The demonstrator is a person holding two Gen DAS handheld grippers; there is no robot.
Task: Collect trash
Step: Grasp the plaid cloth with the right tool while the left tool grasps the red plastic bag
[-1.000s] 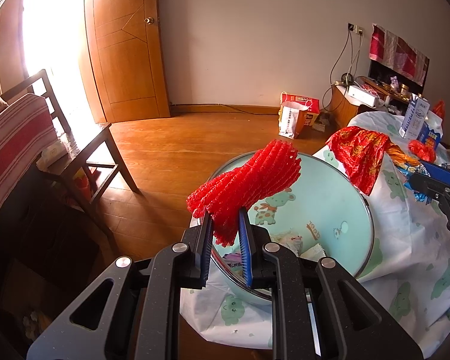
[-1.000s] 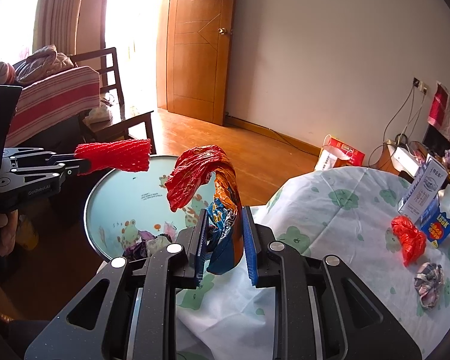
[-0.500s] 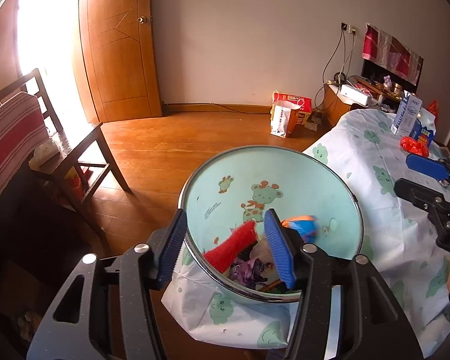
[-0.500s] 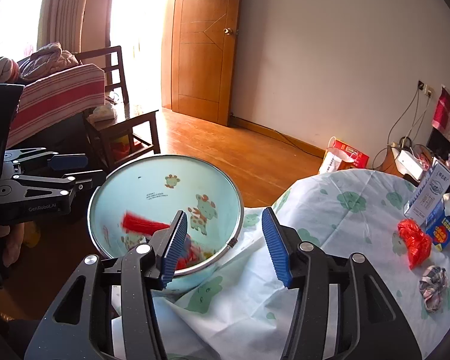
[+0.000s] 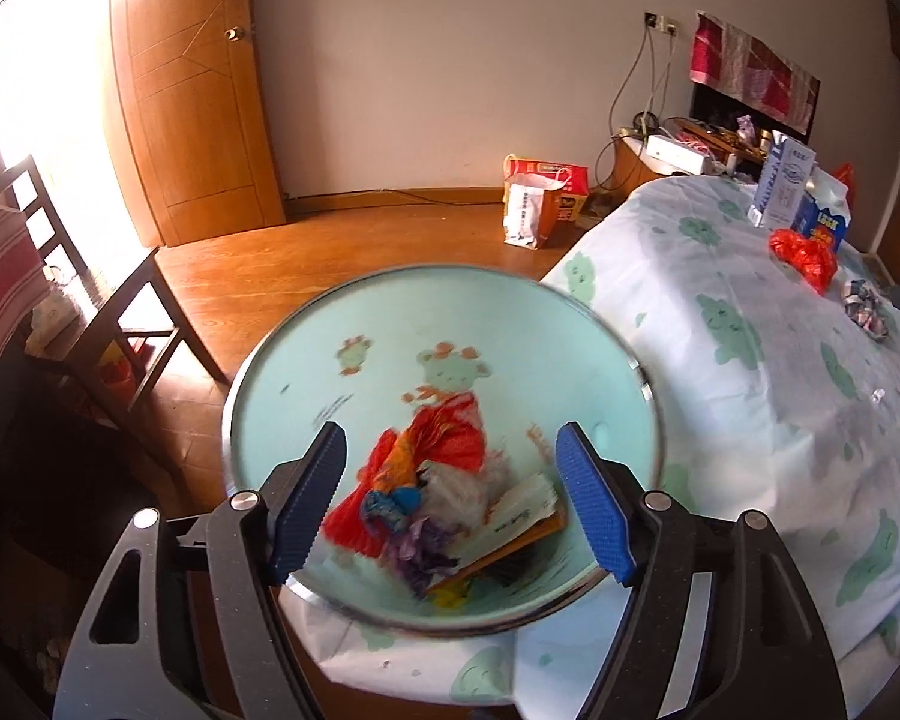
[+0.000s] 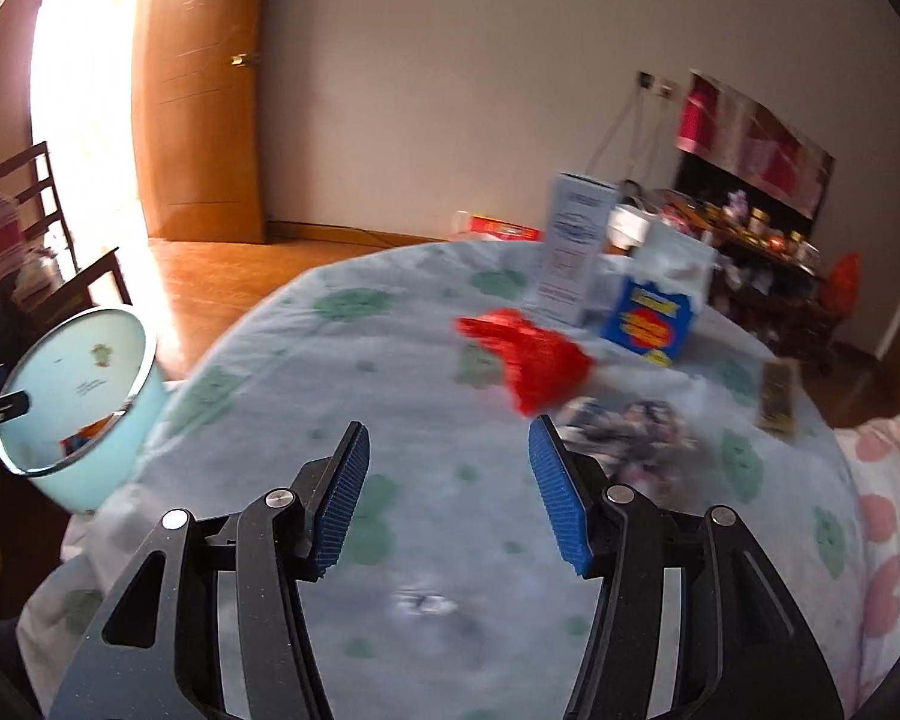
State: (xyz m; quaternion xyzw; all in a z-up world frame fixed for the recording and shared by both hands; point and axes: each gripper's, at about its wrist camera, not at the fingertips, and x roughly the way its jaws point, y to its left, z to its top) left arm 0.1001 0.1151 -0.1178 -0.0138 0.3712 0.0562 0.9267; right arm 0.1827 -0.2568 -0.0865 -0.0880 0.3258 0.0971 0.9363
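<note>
Over the pale green bin [image 5: 306, 372] with the left tongs [image 5: 450, 498], blue pads [image 5: 309, 501] spreading wider and nothing pinched between them. Down inside the bin, a heap of trash: a red netted wrapper [image 5: 444, 444] on top, an orange and blue snack packet [image 5: 399, 480] tangled against it, crumpled white paper [image 5: 513, 510] and purple scraps [image 5: 423, 546] beneath. Bin rim tucked against the edge of the surface [image 5: 750, 420] with its cloth of green cartoon prints.

Across to the right tongs [image 6: 447, 489], also opening, empty, hanging above the cloth with much blur. Ahead of them on the surface [image 6: 342, 396], a red crumpled bag [image 6: 534, 363] lying loose, and just beside the right pad a dark crumpled wrapper [image 6: 636, 438], apart from the pad as far as the blur allows. Further back, a tall white carton [image 6: 576, 246] upright, a blue and yellow box [image 6: 651, 324] next to it, a flat dark packet [image 6: 777, 390] off to the right. Same bin [image 6: 84, 396] seen at far left, off the edge of the cloth.

From the left view, the red bag [image 5: 807, 252] and the wrapper [image 5: 867, 315] sitting well apart from the bin, near the far side of the cloth. Paper shopping bag [image 5: 540, 204] on the wooden floor by the wall, dark wooden chair [image 5: 108, 324] to the left.
</note>
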